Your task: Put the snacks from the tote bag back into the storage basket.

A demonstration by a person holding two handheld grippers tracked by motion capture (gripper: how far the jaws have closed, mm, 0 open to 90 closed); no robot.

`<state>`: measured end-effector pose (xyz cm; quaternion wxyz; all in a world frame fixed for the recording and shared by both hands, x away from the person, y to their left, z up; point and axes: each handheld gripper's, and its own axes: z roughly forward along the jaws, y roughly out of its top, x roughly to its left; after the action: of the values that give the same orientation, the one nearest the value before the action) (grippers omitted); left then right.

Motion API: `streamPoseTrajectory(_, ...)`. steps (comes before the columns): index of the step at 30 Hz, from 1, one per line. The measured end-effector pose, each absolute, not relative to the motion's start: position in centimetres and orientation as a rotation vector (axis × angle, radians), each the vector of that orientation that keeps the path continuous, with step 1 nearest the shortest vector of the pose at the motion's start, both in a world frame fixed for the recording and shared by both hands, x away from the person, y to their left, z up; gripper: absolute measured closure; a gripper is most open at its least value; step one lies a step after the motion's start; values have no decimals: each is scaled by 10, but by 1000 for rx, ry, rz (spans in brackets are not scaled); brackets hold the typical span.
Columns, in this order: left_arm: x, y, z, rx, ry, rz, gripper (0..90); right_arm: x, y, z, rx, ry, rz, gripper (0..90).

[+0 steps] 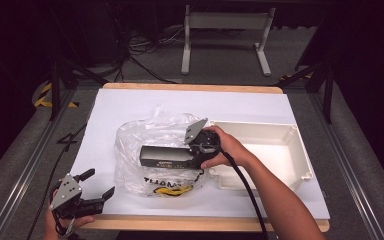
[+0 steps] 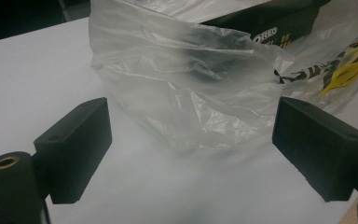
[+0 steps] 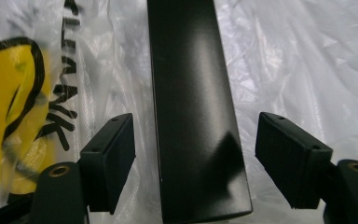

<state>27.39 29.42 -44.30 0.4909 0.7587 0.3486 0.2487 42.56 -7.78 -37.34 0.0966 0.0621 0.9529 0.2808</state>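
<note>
A long dark box (image 1: 167,156) lies across a crumpled clear plastic bag (image 1: 145,132) with yellow and black print, in the middle of the white sheet. My right gripper (image 1: 194,154) is at the box's right end, held by a hand. In the right gripper view the box (image 3: 191,107) runs up between the jaws of the right gripper (image 3: 196,158), which is open with gaps on both sides. My left gripper (image 1: 99,183) is open near the front left edge, holding nothing. Beyond the left gripper (image 2: 191,154), the bag (image 2: 191,93) bulges, with the box (image 2: 270,21) behind it.
A white rectangular tray (image 1: 300,150) sits right of the bag, under the right forearm. The wooden table edge (image 1: 180,223) runs along the front. A white frame stand (image 1: 225,40) and cables are on the floor beyond the table.
</note>
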Motion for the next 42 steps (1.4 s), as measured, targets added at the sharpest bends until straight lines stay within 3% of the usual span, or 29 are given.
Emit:
streamPoseTrajectory(6, 273, 296, -443, 1841, 850, 608, 128, 429, -64, -386, 156, 2880, 671, 297)
streamPoseTrajectory(11, 272, 296, -444, 1844, 852, 604, 128, 433, -61, -391, 163, 2893, 616, 389)
streamPoseTrajectory(17, 273, 296, -445, 1842, 858, 600, 129, 437, -64, -391, 154, 2900, 685, 425)
streamPoseTrajectory(42, 274, 298, -445, 1837, 863, 603, 134, 431, -64, -374, 76, 2849, 762, 430)
